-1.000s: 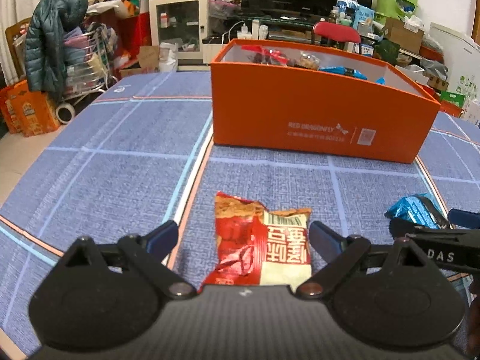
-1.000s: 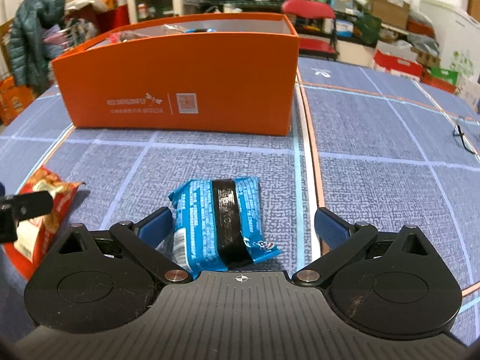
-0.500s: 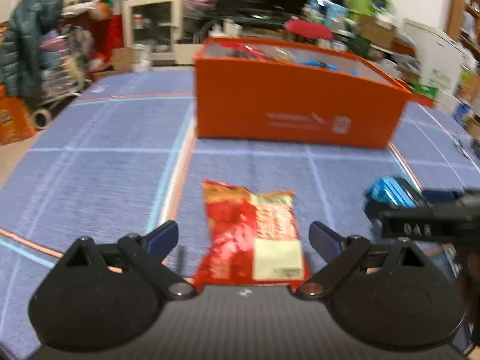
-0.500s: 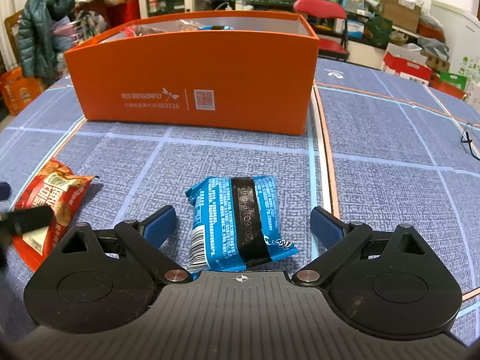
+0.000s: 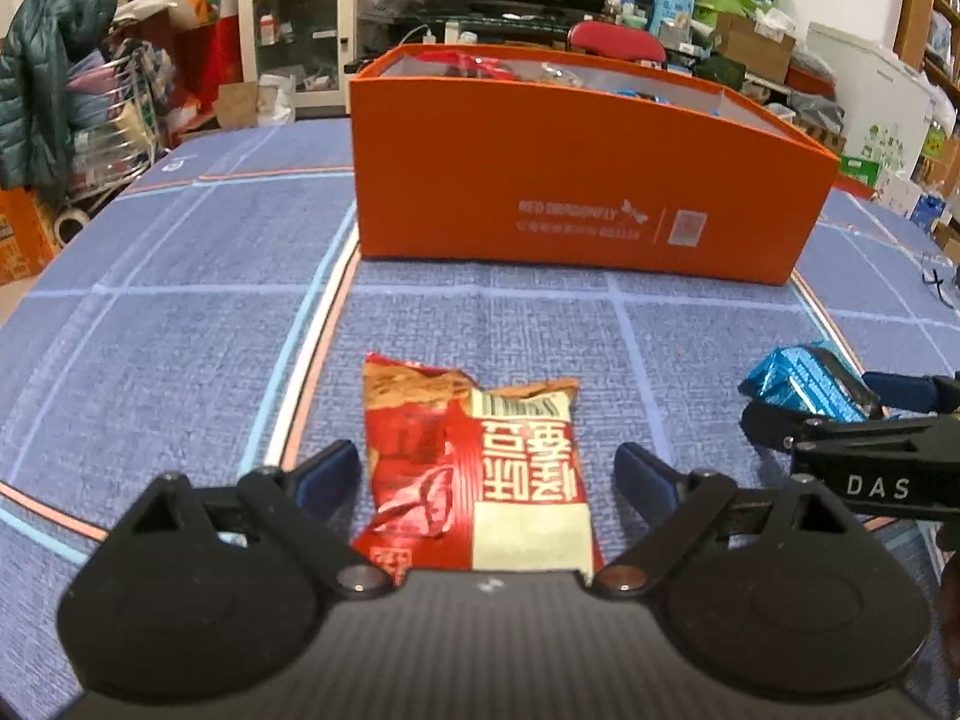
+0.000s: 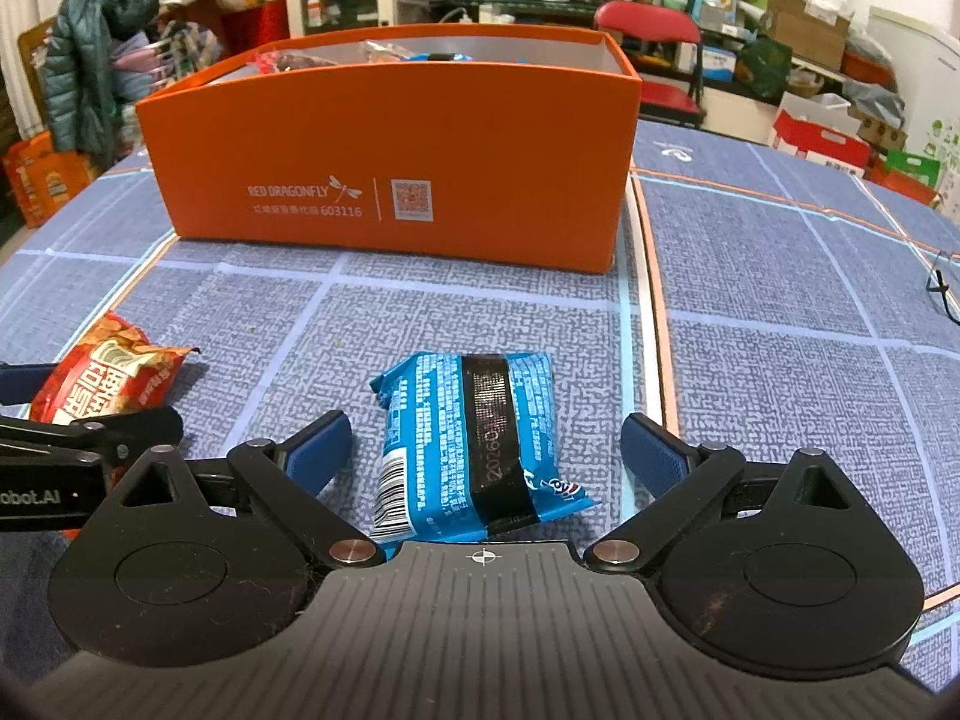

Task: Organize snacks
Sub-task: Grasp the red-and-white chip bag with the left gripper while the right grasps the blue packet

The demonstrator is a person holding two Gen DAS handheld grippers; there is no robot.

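Blue patterned tablecloth [image 5: 180, 312] w/ pale grid lines covers the whole work surface. Landmark: orange box [image 5: 576, 180], open-topped, white "RED DRAGONFLY" print + QR code on its near wall; it stands on the cloth at the far side. Snack packs already inside, only tops show over the rim, can't tell which kinds.

Nearer the cameras than the box, well apart from it: two packs flat on the cloth. Red snack bag [image 5: 474, 468], crumpled, white panel w/ red characters, lies in front of the box's left half. Blue snack pack [image 6: 474, 450], black band across it, barcode at one end, lies in front of the box's right half, to the right of the red one.

Left gripper [image 5: 486, 468]: jaws wide but closing, red bag between the blue pads [image 5: 327, 471], pads not touching it. Right gripper [image 6: 486, 450]: jaws spread wide, blue pack between the pads, gap either side, no contact.

Each gripper's finger shows at the edge of the other's view, beside its pack.
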